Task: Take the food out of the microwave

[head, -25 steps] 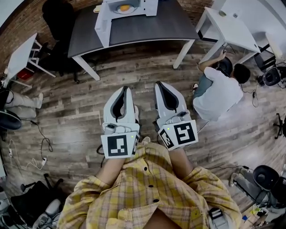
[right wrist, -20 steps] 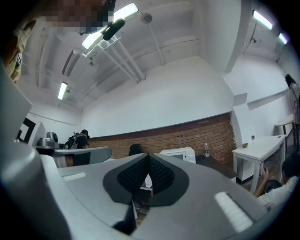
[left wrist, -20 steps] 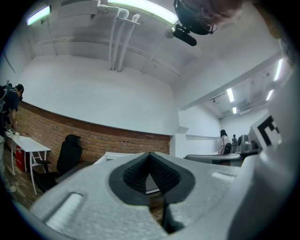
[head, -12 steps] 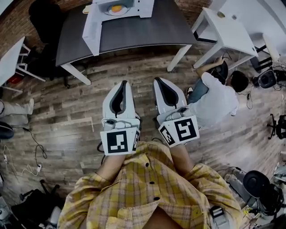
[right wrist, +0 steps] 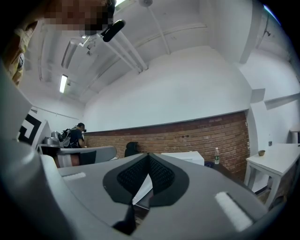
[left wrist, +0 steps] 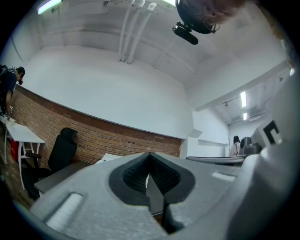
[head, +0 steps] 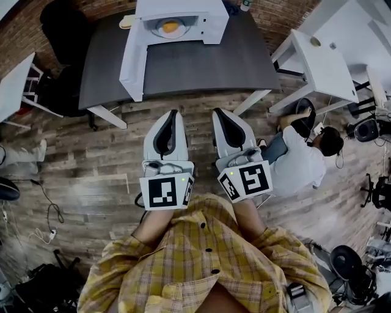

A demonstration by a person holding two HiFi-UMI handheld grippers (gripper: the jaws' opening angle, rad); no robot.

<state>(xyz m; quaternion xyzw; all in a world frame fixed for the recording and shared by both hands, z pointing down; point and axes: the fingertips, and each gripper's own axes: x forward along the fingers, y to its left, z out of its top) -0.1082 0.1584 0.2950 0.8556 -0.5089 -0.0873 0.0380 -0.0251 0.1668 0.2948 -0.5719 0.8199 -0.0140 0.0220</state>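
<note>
The task has hardly begun. The microwave stands at the far side of the table with its door swung open to the left. The food, a yellow-orange lump on what looks like a plate, sits inside, untouched.

The left gripper and right gripper are held side by side over the floor, short of the table's near edge and well apart from the food. Each has its jaws pressed together with nothing between them.

By my judgement everything is left to do: close in, open the jaws, reach inside, grip and draw the food out.

The door juts toward the near edge on the left and could crowd that side. A person crouches on the floor at the right beside a white table, and a chair stands at the left; neither blocks the straight way in
</note>
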